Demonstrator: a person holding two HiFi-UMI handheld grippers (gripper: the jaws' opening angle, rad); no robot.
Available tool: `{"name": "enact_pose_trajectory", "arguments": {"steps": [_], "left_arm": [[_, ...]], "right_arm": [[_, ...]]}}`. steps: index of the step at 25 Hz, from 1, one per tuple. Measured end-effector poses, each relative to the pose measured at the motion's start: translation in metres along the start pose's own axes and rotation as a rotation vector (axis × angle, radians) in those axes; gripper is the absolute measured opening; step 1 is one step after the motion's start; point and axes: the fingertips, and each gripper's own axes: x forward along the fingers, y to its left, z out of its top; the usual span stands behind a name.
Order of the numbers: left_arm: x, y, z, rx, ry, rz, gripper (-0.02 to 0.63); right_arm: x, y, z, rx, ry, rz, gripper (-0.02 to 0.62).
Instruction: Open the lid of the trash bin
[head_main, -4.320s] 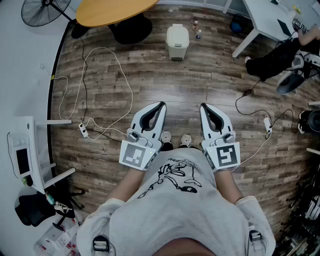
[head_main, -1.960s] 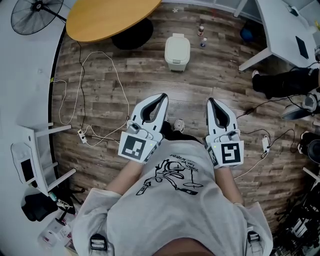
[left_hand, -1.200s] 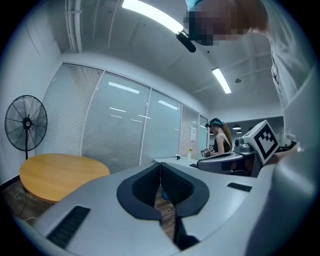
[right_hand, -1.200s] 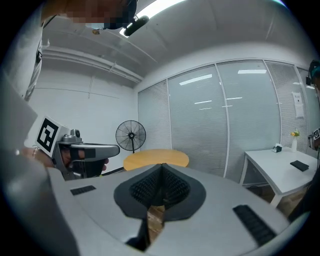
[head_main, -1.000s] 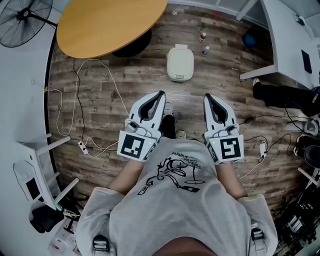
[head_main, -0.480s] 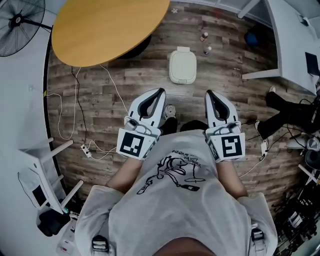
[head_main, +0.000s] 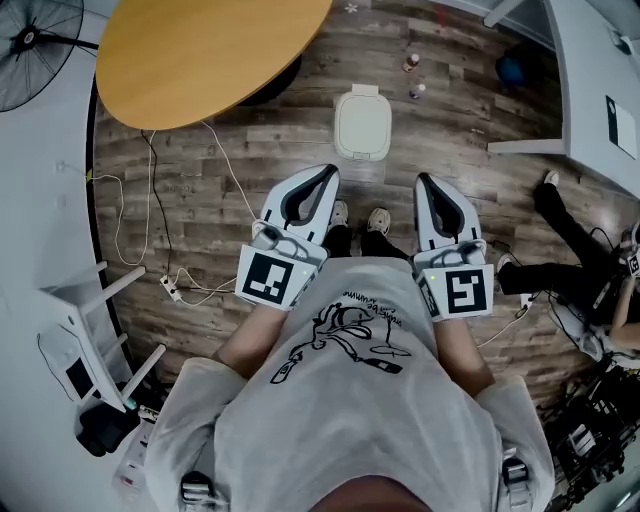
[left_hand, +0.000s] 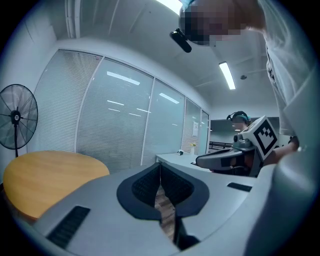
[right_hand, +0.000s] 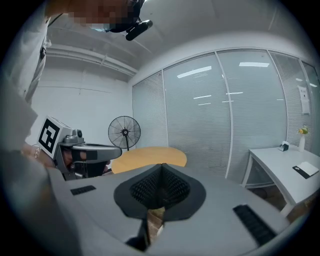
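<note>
A small cream trash bin (head_main: 362, 124) with its lid down stands on the wood floor just ahead of my feet, between the two grippers' tips in the head view. My left gripper (head_main: 331, 172) is held level at waist height, below and left of the bin, jaws shut with nothing between them. My right gripper (head_main: 422, 180) is beside it, below and right of the bin, also shut and empty. Neither touches the bin. In the left gripper view the left gripper (left_hand: 160, 166) shows tips together; the right gripper (right_hand: 161, 166) looks the same in its own view. The bin is hidden in both gripper views.
A round orange table (head_main: 200, 45) stands at the far left, with a fan (head_main: 30, 40) beyond it. White cables (head_main: 160, 210) trail over the floor on the left. Two small bottles (head_main: 414, 75) stand behind the bin. A white desk (head_main: 595, 80) and a seated person's legs (head_main: 570, 250) are on the right.
I have walked forward: the bin has come nearer and lower in the head view, now close ahead of the gripper tips. Both grippers stay shut and side by side.
</note>
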Motion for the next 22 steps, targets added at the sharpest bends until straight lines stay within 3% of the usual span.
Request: {"name": "enact_pose_trajectory", "arguments": {"steps": [10,22], "left_arm": [[0.027,0.006,-0.02,0.013,0.013,0.004,0.02],[0.051,0.014,-0.101,-0.028,0.116,-0.022,0.02]], "right_arm": [[0.012,-0.024,-0.021,-0.004,0.03,0.022,0.006],[0.04,-0.027,-0.096,-0.014,0.139,0.067,0.012]]}}
